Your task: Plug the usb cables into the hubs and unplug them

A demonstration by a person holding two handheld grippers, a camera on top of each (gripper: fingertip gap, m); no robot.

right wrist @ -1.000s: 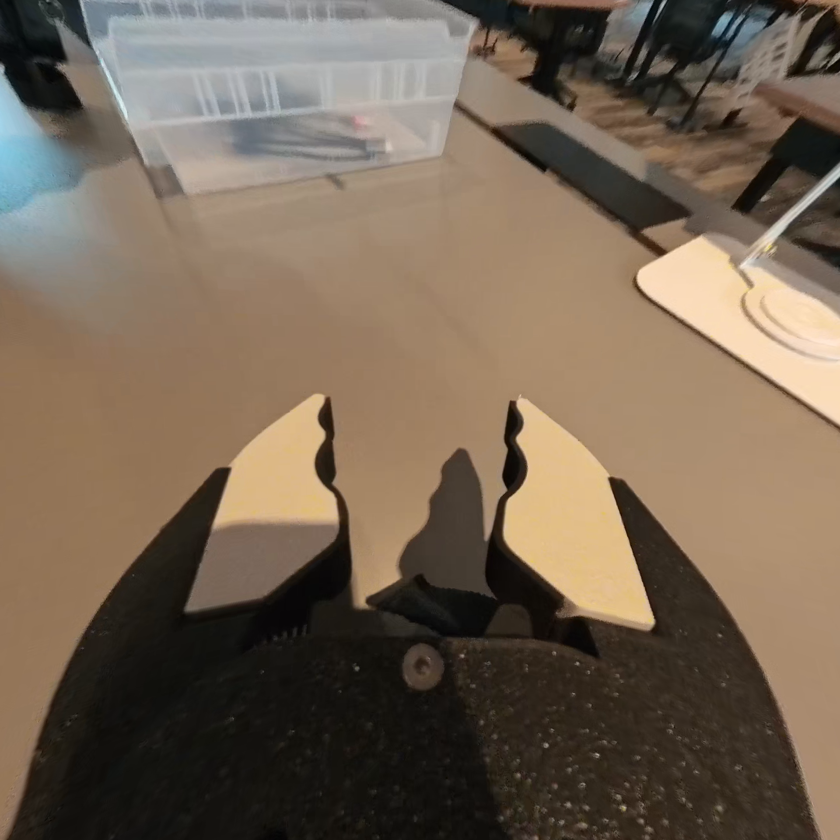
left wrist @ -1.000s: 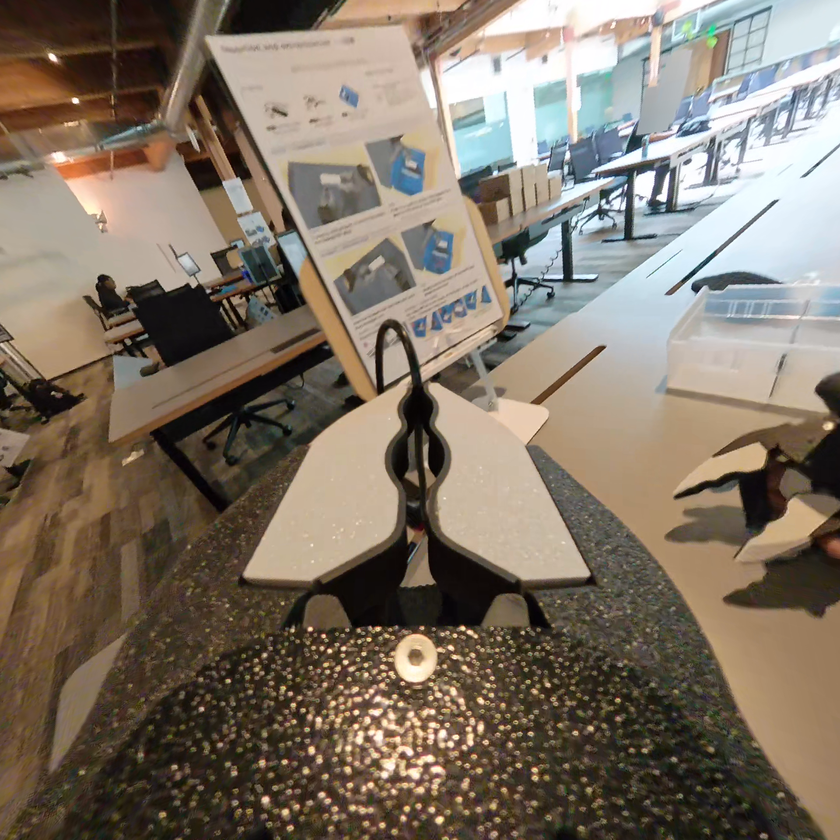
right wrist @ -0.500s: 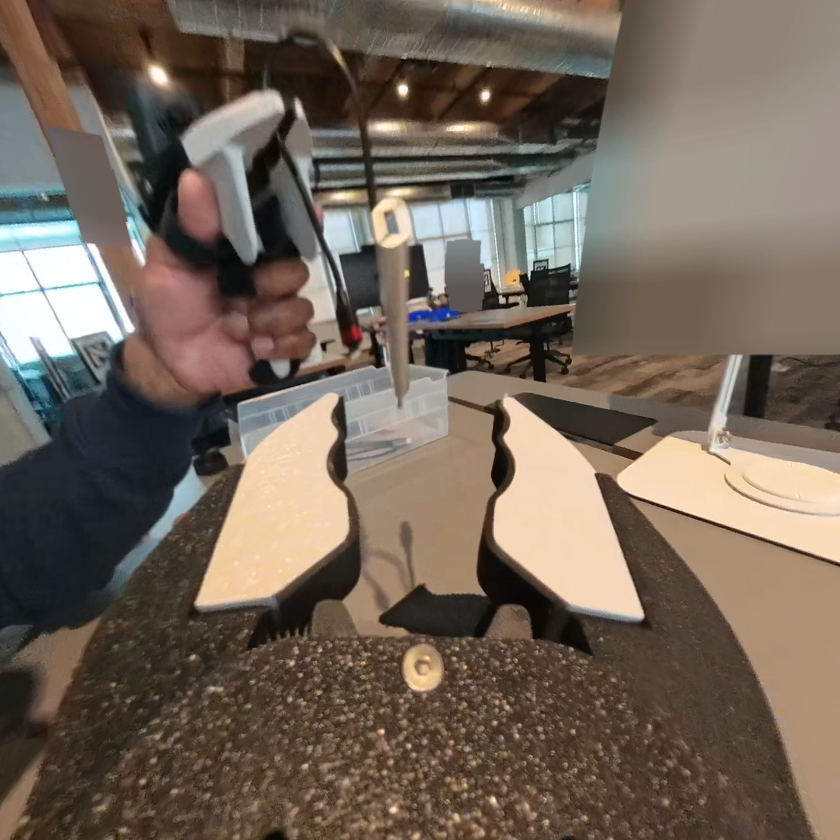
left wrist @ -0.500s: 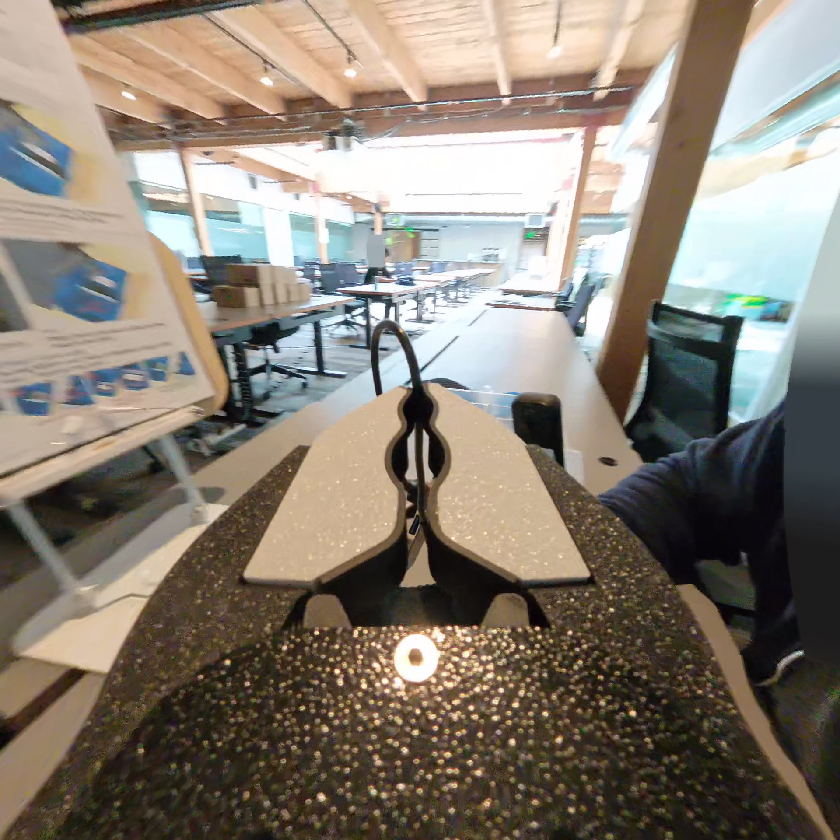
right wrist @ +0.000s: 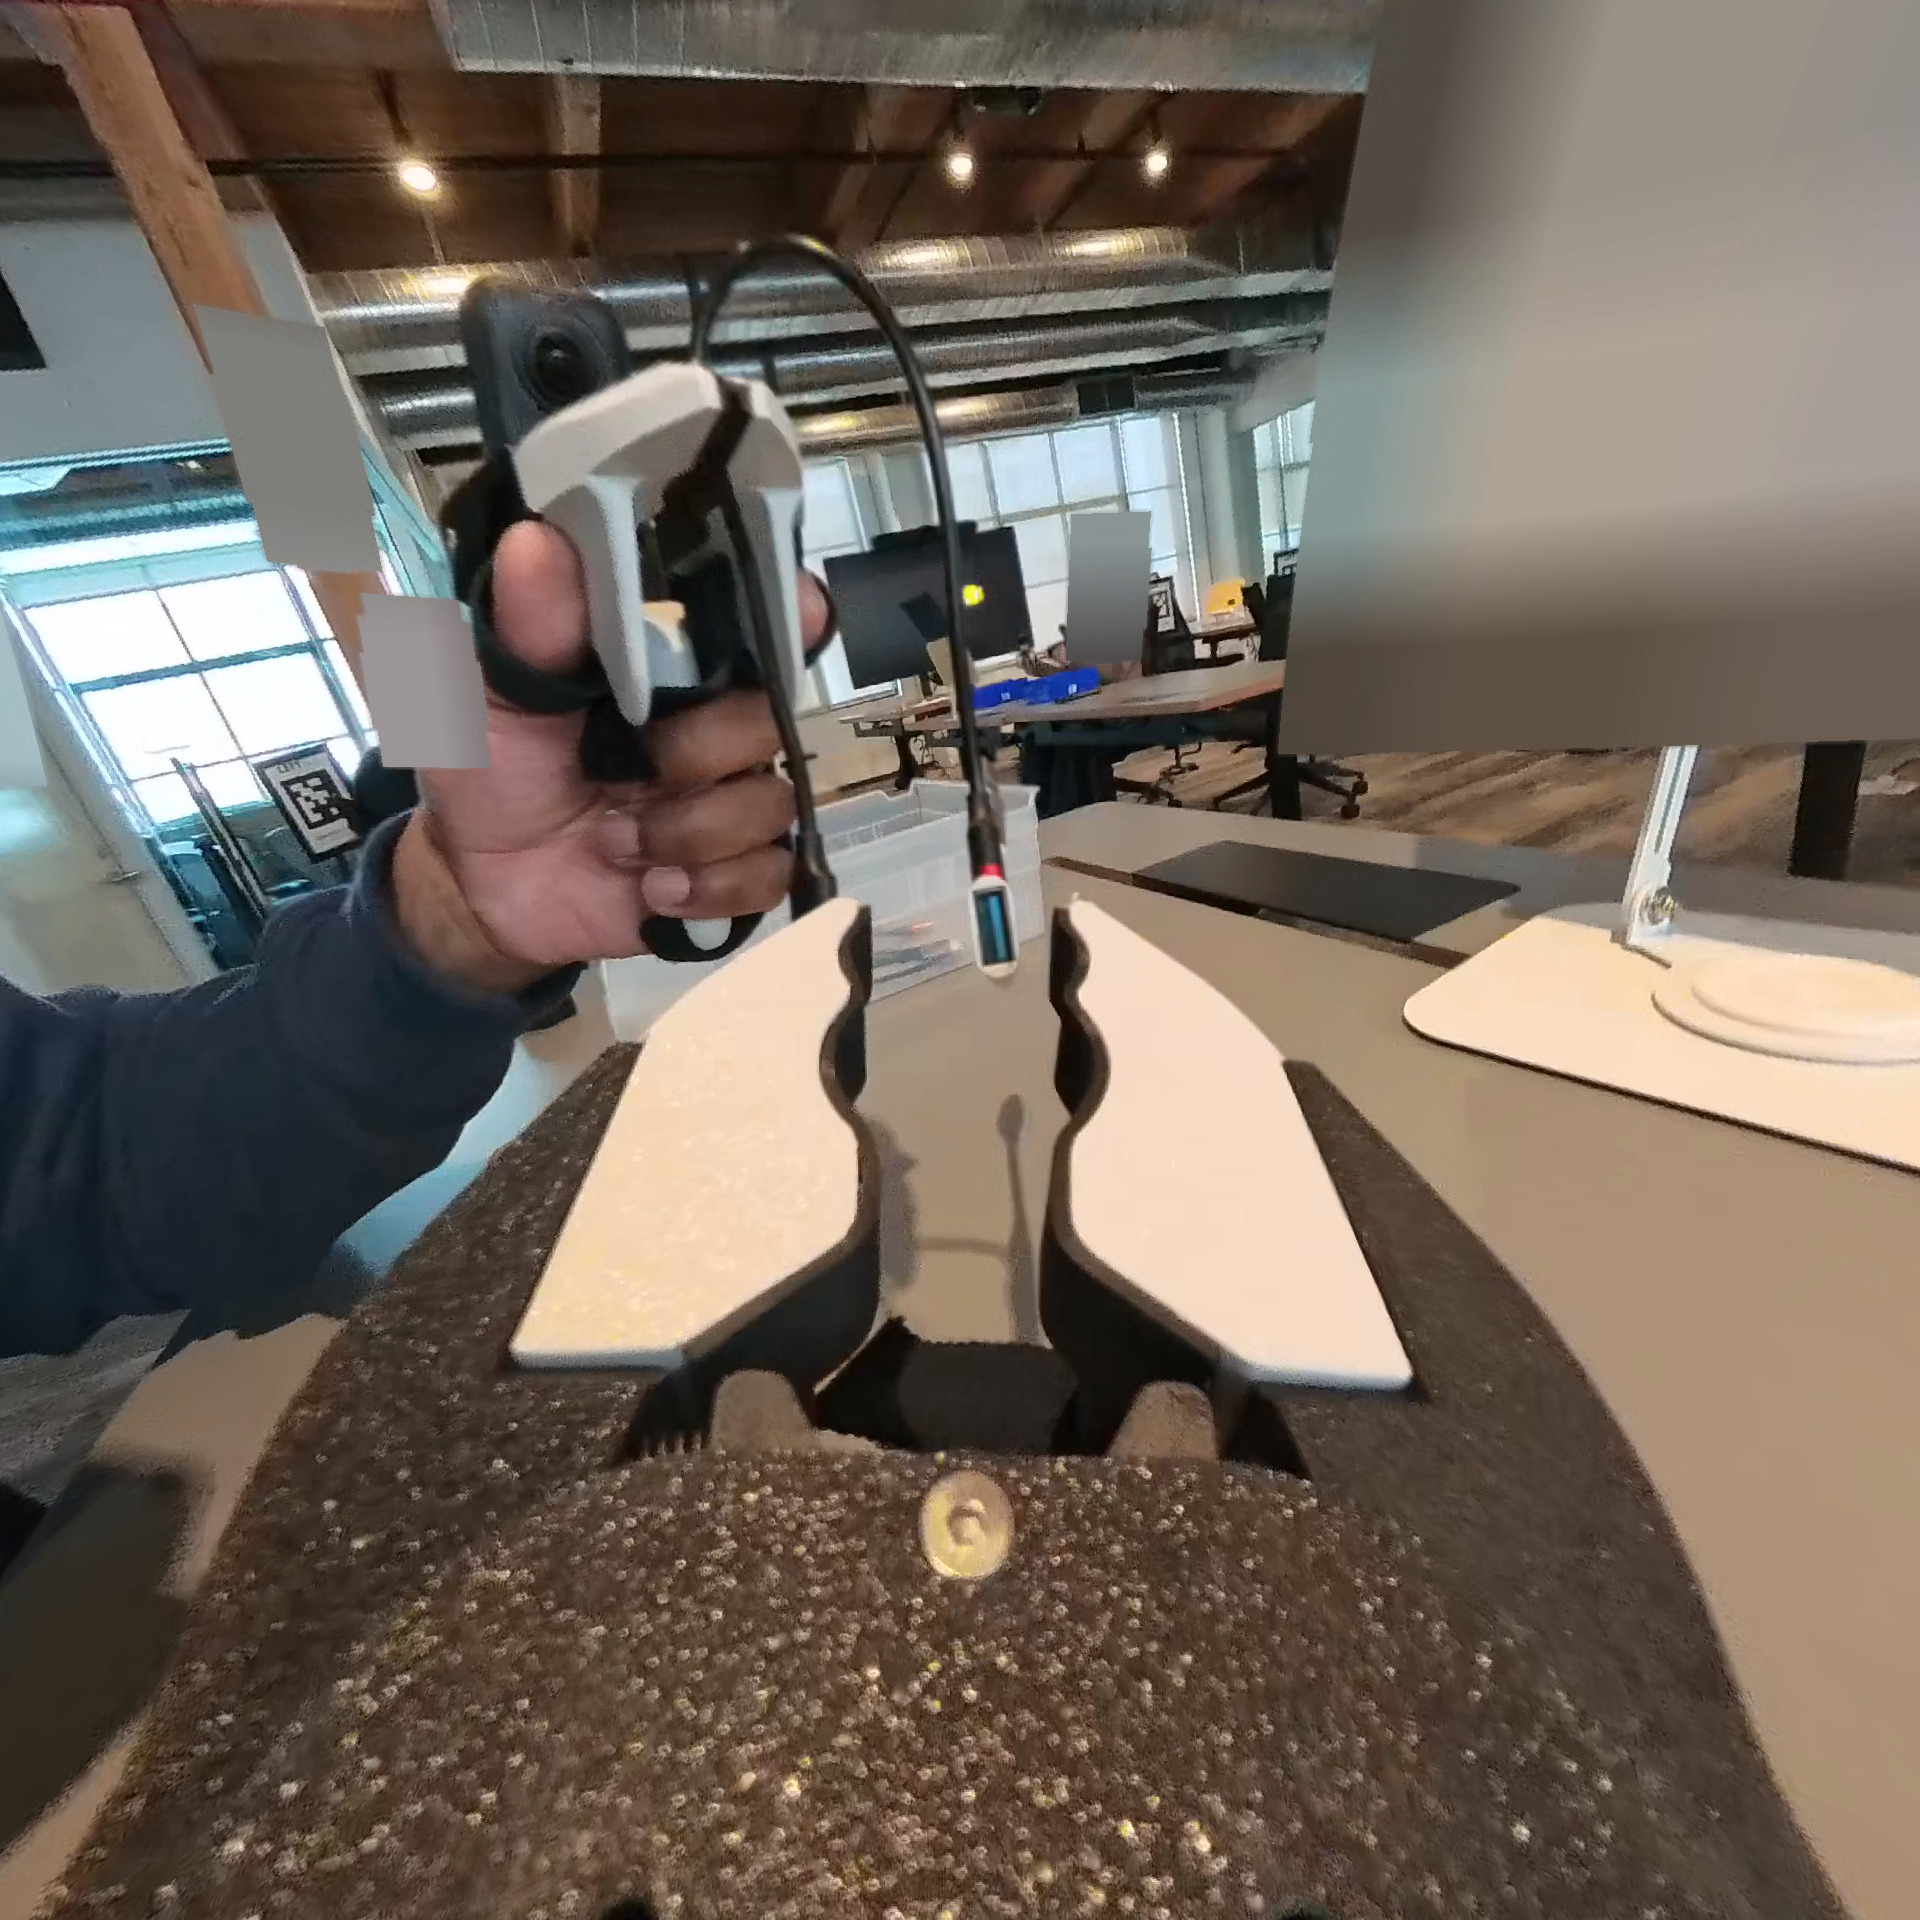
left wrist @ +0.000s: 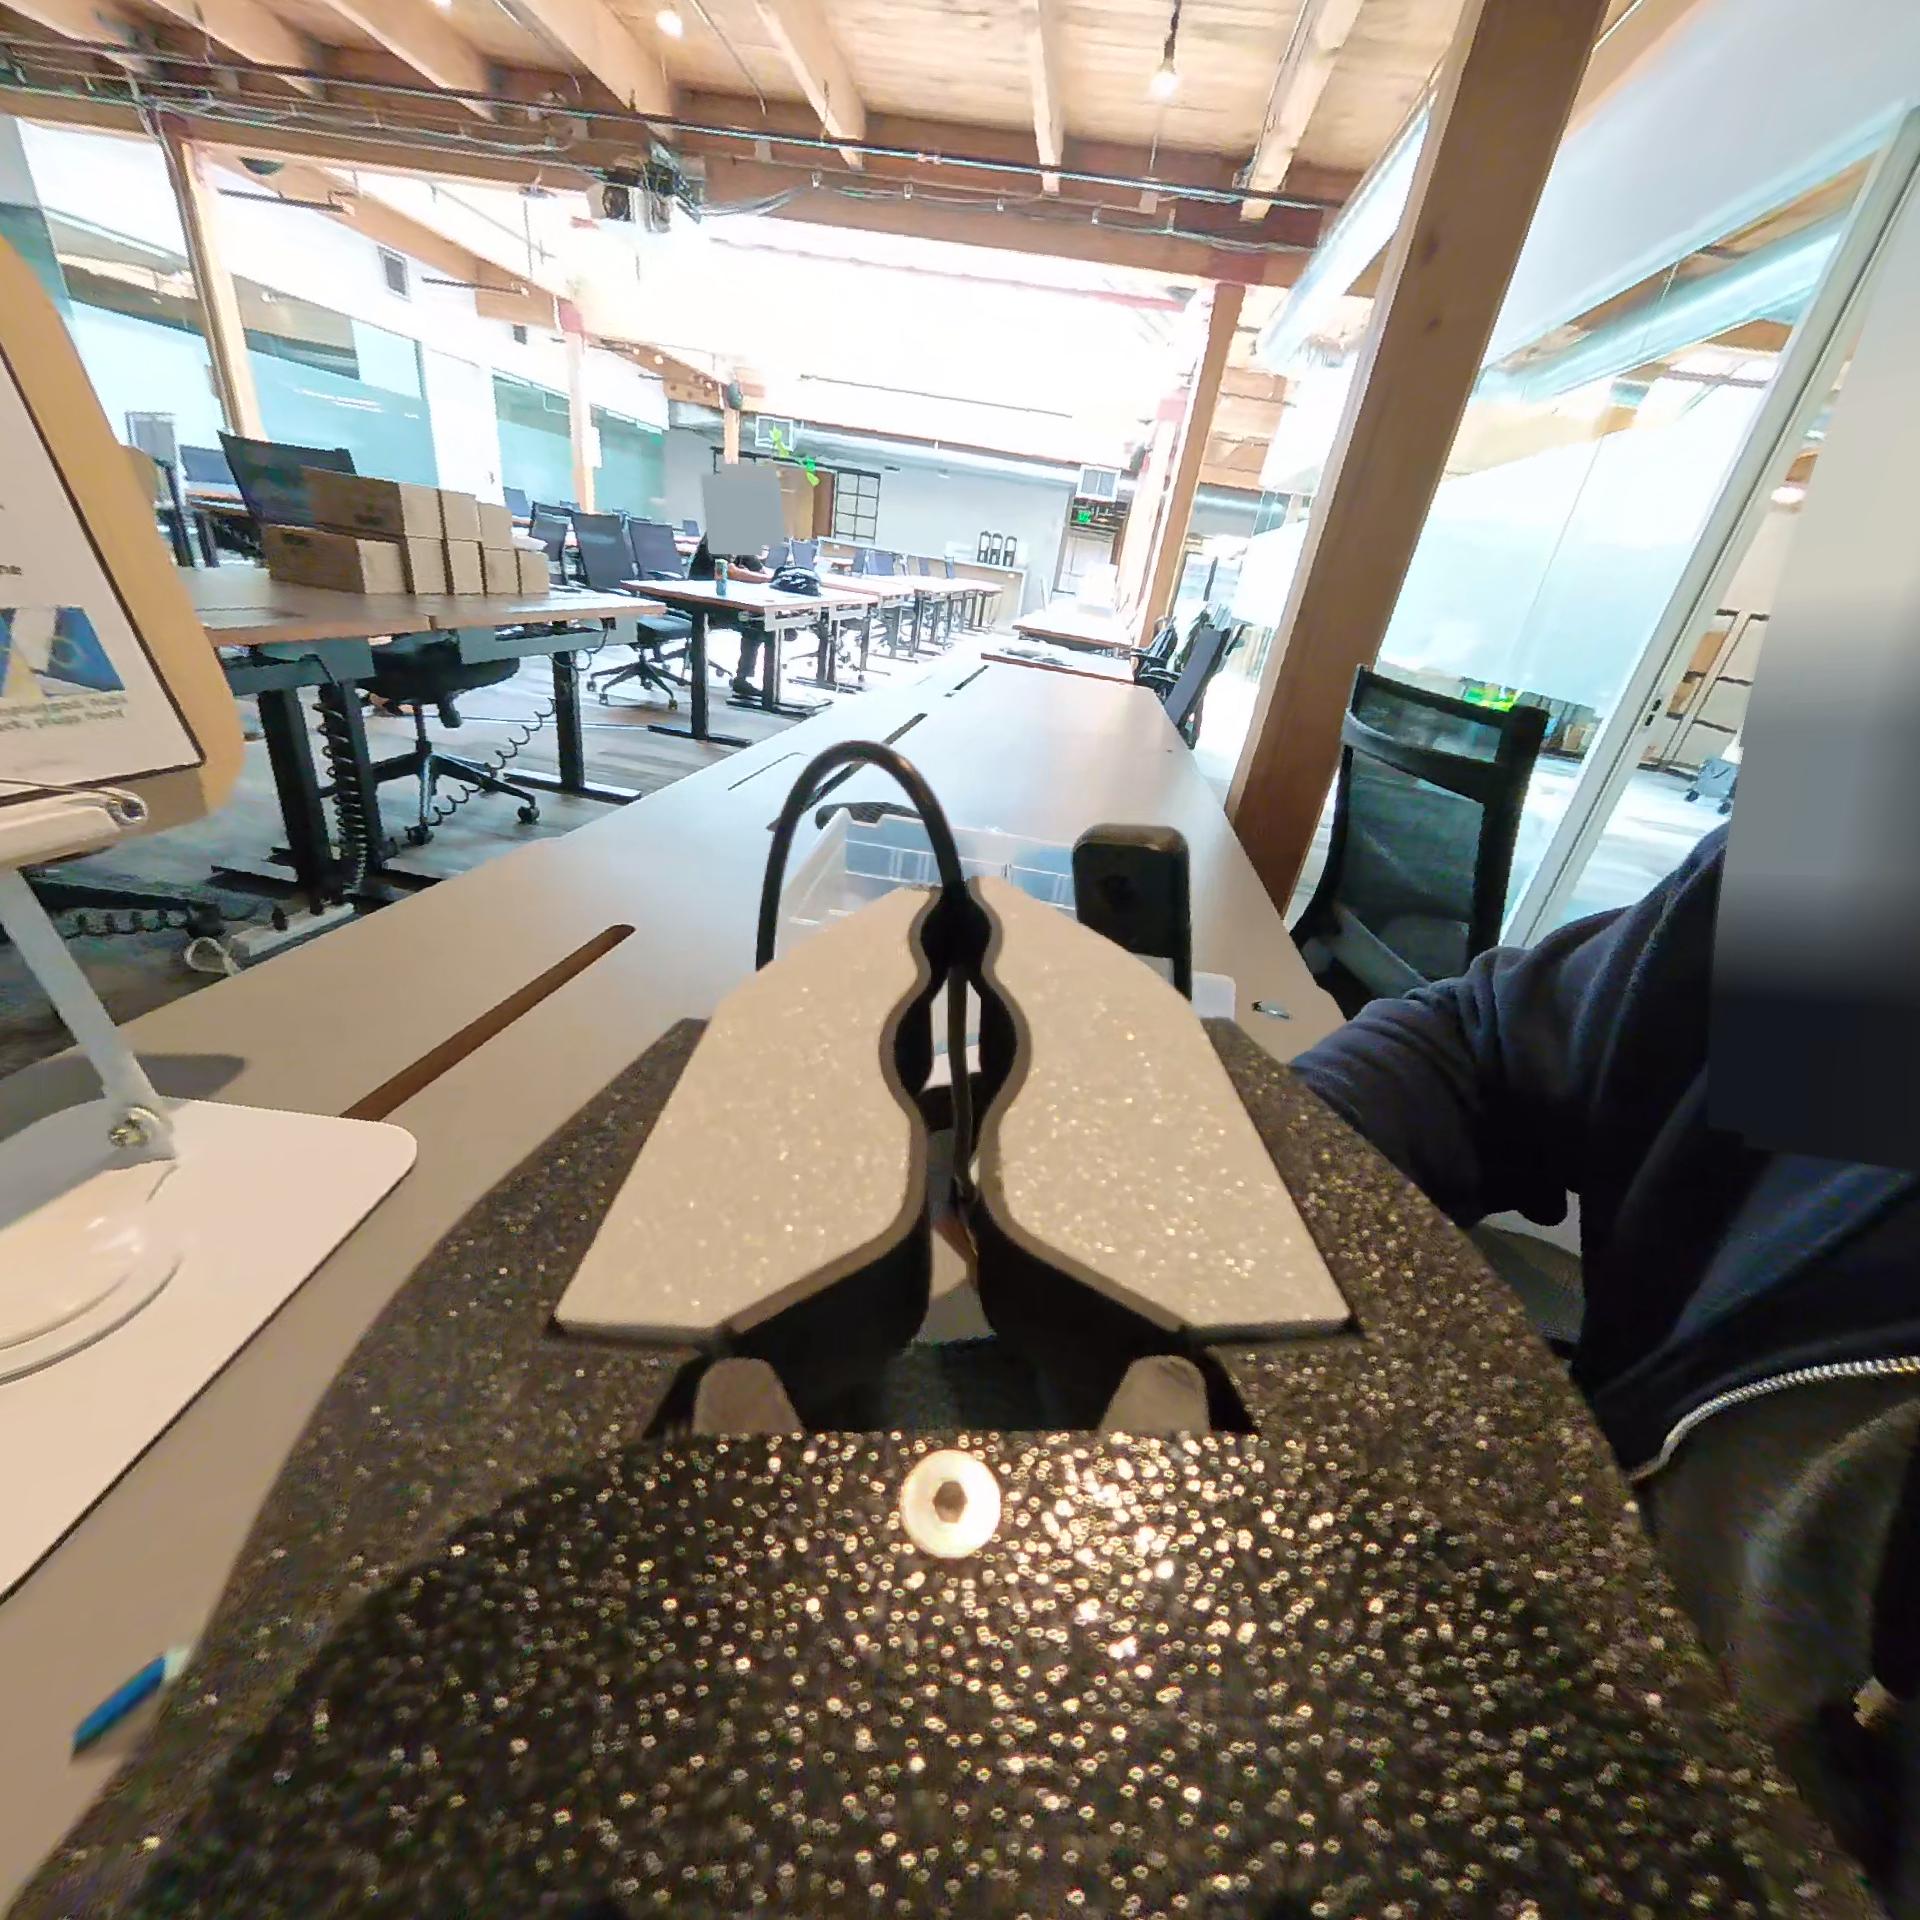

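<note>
My left gripper (left wrist: 954, 896) is shut on a thin black cable (left wrist: 844, 771) that loops up and over its fingertips. The right wrist view shows it (right wrist: 665, 499) raised in a hand at upper left. The cable (right wrist: 914, 395) arcs over and hangs down to a small silver end with a blue port (right wrist: 995, 920). A second black end (right wrist: 812, 878) hangs by the hand. My right gripper (right wrist: 966, 914) is open over the table. The silver end hangs level with its fingertips (right wrist: 1081, 935), with space on both sides and no pad touching it.
A clear plastic box (right wrist: 914, 862) stands on the grey table (right wrist: 1507, 1299) behind the hanging end; it also shows in the left wrist view (left wrist: 883, 862). A white stand base (right wrist: 1714, 1018) lies to the right. A dark-sleeved arm (left wrist: 1558, 1091) is at the right. Some 10 cm of space lies between my two pairs of fingers.
My right gripper tilted up from the bare table to face the left gripper, and its jaws narrowed. The hanging silver end now sits lower, level with the right fingertips. The left gripper kept its hold on the cable.
</note>
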